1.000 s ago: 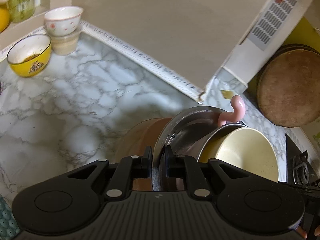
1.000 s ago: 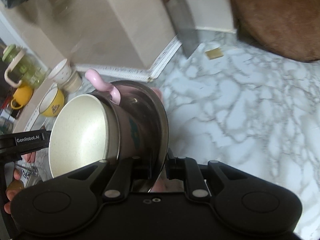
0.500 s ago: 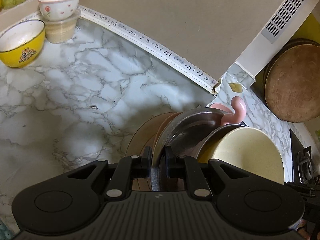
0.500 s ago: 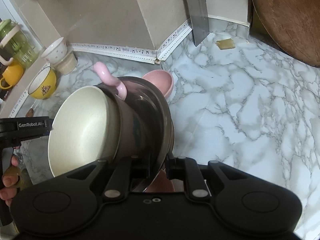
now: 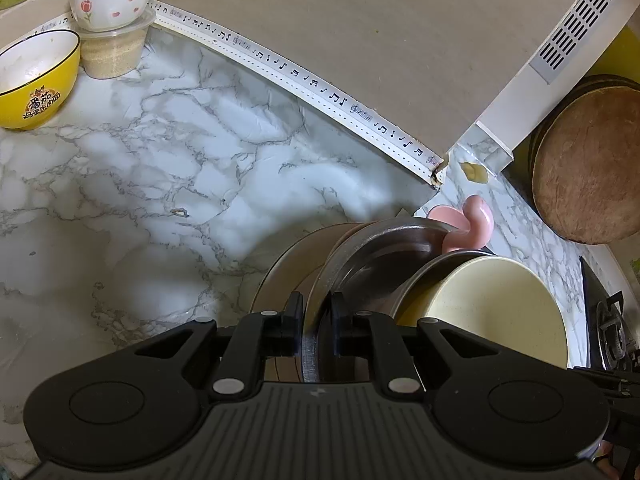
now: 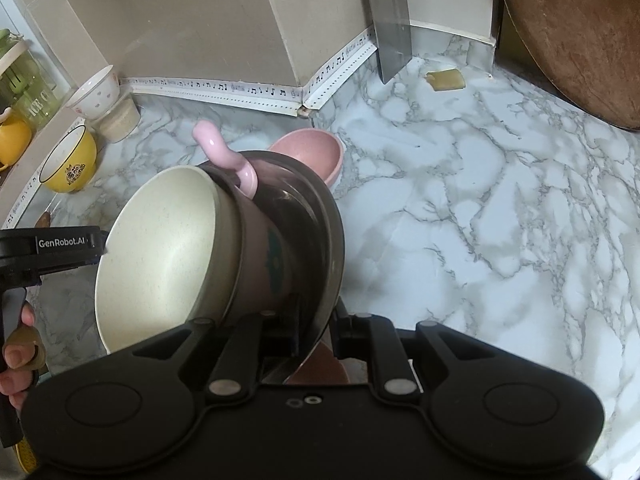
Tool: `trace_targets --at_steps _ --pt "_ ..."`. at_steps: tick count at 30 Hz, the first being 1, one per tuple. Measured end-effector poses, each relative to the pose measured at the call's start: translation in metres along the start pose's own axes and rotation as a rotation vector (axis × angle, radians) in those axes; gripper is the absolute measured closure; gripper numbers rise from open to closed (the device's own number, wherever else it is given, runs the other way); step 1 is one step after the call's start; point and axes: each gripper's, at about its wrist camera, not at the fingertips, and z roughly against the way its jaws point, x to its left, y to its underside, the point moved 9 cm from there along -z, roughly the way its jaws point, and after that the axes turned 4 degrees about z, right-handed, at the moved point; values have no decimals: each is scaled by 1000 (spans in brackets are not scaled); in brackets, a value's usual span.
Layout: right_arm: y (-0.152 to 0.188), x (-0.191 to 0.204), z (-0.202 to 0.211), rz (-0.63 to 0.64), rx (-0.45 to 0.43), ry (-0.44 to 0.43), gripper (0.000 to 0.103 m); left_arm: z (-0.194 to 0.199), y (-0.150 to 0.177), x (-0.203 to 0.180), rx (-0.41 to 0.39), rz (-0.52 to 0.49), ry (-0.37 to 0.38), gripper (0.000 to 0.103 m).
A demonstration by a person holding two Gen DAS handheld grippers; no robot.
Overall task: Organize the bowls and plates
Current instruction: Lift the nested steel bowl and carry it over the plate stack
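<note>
**Both grippers clamp one steel plate**

Left gripper and right gripper, jaws clenched on the steel plate's rim; cream-lined pink bowl rides on it above the marble tabletop; beyond, a pink bowl; farther, a yellow bowl.

The steel plate is showing a brushed, shiny metal face, and the cream bowl nested against it is looking matt and faintly speckled. Its curled pink handle is gleaming like glazed ceramic. The pink bowl is appearing dull and smooth. The tabletop is shining as glossy white marble with grey veins. The round board is looking like rough, worn wood. The yellow bowl is glinting with glaze. The black fingers are looking like matt plastic.
</note>
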Motion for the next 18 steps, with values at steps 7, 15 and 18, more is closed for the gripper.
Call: trace_targets --at_steps 7,15,18 --pt "-2 0 -2 7 6 -7 86 -2 -3 4 -9 24 29 89" --pt "-3 -1 2 13 -3 -21 86 -1 -3 6 -16 32 23 88" --pt "-5 -2 5 16 -9 -27 86 1 -2 5 -23 27 8 88"
